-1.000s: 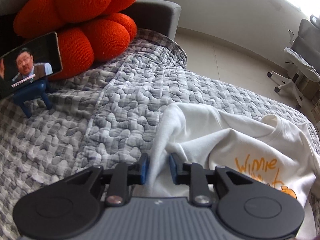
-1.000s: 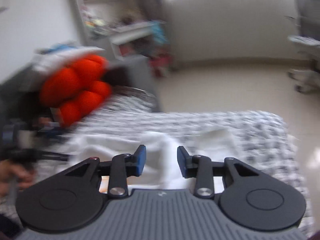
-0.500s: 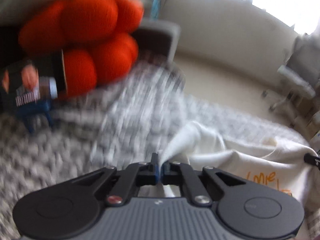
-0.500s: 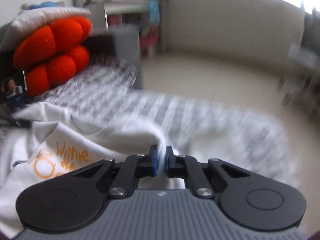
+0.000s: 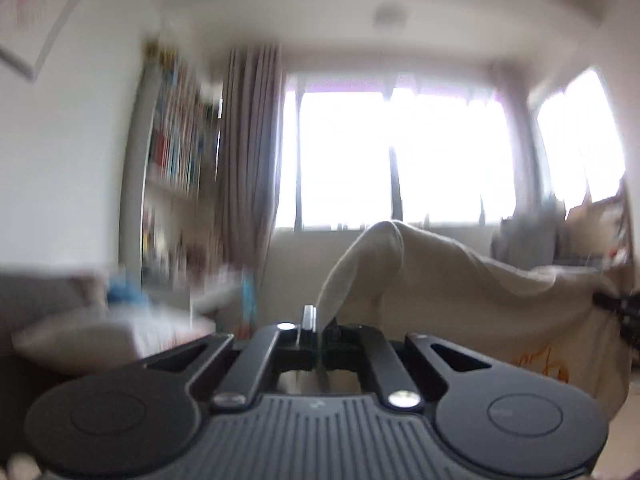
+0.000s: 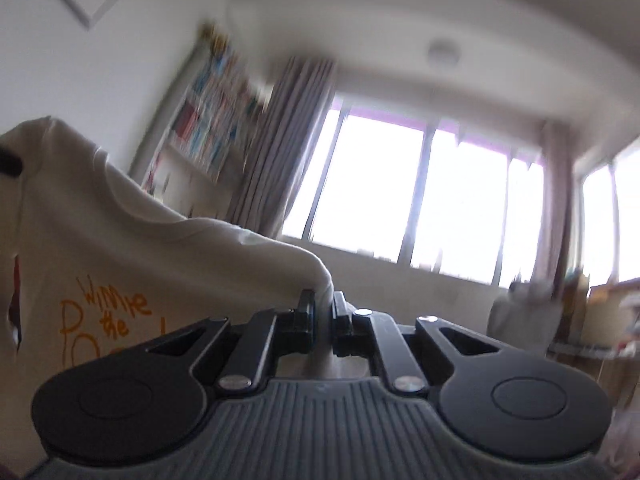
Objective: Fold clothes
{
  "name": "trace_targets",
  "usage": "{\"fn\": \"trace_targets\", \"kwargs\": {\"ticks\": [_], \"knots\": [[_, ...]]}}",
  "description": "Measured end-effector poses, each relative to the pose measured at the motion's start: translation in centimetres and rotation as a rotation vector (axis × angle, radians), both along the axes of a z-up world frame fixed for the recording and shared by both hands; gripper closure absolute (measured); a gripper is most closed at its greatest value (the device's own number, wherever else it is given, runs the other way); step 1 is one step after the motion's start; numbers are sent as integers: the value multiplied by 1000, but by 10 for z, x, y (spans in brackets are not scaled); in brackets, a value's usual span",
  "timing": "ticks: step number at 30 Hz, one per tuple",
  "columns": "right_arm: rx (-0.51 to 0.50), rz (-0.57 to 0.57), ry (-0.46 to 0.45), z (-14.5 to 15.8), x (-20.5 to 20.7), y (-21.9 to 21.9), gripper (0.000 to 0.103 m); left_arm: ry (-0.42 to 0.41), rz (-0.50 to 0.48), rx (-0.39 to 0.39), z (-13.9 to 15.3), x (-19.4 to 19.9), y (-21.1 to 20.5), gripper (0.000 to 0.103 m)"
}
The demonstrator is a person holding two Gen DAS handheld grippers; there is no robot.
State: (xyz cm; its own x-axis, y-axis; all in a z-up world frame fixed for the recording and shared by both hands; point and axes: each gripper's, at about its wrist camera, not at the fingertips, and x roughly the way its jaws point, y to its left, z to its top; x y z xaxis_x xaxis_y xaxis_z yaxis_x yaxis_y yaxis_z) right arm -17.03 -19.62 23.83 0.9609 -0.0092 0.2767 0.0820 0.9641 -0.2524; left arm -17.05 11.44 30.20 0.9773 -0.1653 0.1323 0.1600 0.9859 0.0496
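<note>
A cream T-shirt [image 5: 452, 280] with orange handwritten lettering hangs in the air between the two grippers. My left gripper [image 5: 319, 332] is shut on one corner of it. The shirt stretches to the right, where the tip of the other gripper [image 5: 616, 308] shows. In the right wrist view my right gripper [image 6: 323, 312] is shut on the other corner of the T-shirt [image 6: 132, 248], and the orange print [image 6: 108, 316] faces the camera. The left gripper [image 6: 10, 162] shows at the left edge. Both views are tilted up and blurred; the bed is hidden.
A bookshelf [image 5: 176, 176] and grey curtain [image 5: 248, 160] stand at the left of a bright window [image 5: 400, 160]. A grey sofa arm [image 5: 44, 300] is at the lower left. Cluttered furniture [image 6: 592, 308] stands at the right under the window [image 6: 420, 200].
Both grippers closed on the T-shirt's corners and lifted it off the quilted bed. The cameras now tilt up toward the window, and the bed and orange cushion have left the view.
</note>
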Motion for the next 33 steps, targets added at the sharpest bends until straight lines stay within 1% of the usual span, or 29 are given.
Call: {"fn": "trace_targets", "kwargs": {"ticks": [2, 4, 5, 6, 8, 9, 11, 13, 14, 15, 16, 17, 18, 19, 20, 21, 22, 23, 25, 26, 27, 29, 30, 32, 33], "knots": [[-9, -6, -75, 10, -25, 0, 94, -116, -28, -6, 20, -34, 3, 101], [-6, -25, -148, 18, -43, -1, 94, -183, -63, -6, 34, -61, 3, 101], [3, -25, -175, 22, -48, -3, 94, -210, -67, 4, 38, -69, 2, 101], [17, -15, -183, 26, -51, -4, 94, -222, -57, 23, 40, -71, 0, 101], [26, 6, -168, 28, -41, -6, 94, -187, -1, 57, 37, -50, -8, 101], [12, 1, -144, 25, -29, -2, 94, -168, 27, 74, 35, -40, -12, 101], [-27, -23, -51, 6, 13, 6, 94, -74, 73, 102, 19, 1, -19, 100], [-28, -23, 75, -19, 64, 9, 94, 62, 134, 142, -11, 60, -26, 96], [8, -20, 167, -35, 97, 8, 94, 141, 168, 162, -31, 96, -25, 88], [53, -19, 268, -53, 131, 7, 91, 233, 215, 179, -59, 136, -22, 72], [102, -32, 386, -73, 167, 8, 91, 325, 263, 195, -88, 177, -20, 62], [144, -61, 519, -95, 201, 8, 91, 418, 310, 211, -116, 217, -17, 58], [167, -94, 617, -111, 223, 6, 91, 518, 343, 236, -140, 240, -15, 59], [182, -127, 698, -126, 239, 5, 91, 599, 352, 250, -160, 251, -12, 59], [210, -130, 729, -135, 245, 0, 79, 647, 347, 242, -173, 254, -10, 59], [242, -123, 734, -139, 243, -6, 70, 670, 326, 214, -180, 248, -8, 58], [252, -128, 751, -141, 243, -12, 67, 694, 298, 198, -183, 241, -7, 57], [255, -136, 772, -144, 244, -18, 67, 718, 269, 183, -186, 234, -6, 55], [266, -149, 808, -145, 233, -24, 67, 771, 237, 193, -187, 229, -4, 55], [272, -155, 826, -145, 227, -26, 67, 788, 218, 198, -185, 225, -3, 51], [270, -138, 847, -145, 219, -27, 66, 805, 199, 204, -184, 221, -2, 44], [259, -82, 893, -145, 201, -28, 65, 836, 156, 208, -186, 205, 3, 38], [235, -60, 914, -145, 194, -27, 64, 852, 135, 210, -188, 196, 6, 35], [185, -21, 950, -147, 178, -26, 64, 890, 136, 230, -196, 186, 20, 35], [172, -2, 965, -150, 169, -27, 64, 914, 145, 228, -201, 171, 23, 35]]}}
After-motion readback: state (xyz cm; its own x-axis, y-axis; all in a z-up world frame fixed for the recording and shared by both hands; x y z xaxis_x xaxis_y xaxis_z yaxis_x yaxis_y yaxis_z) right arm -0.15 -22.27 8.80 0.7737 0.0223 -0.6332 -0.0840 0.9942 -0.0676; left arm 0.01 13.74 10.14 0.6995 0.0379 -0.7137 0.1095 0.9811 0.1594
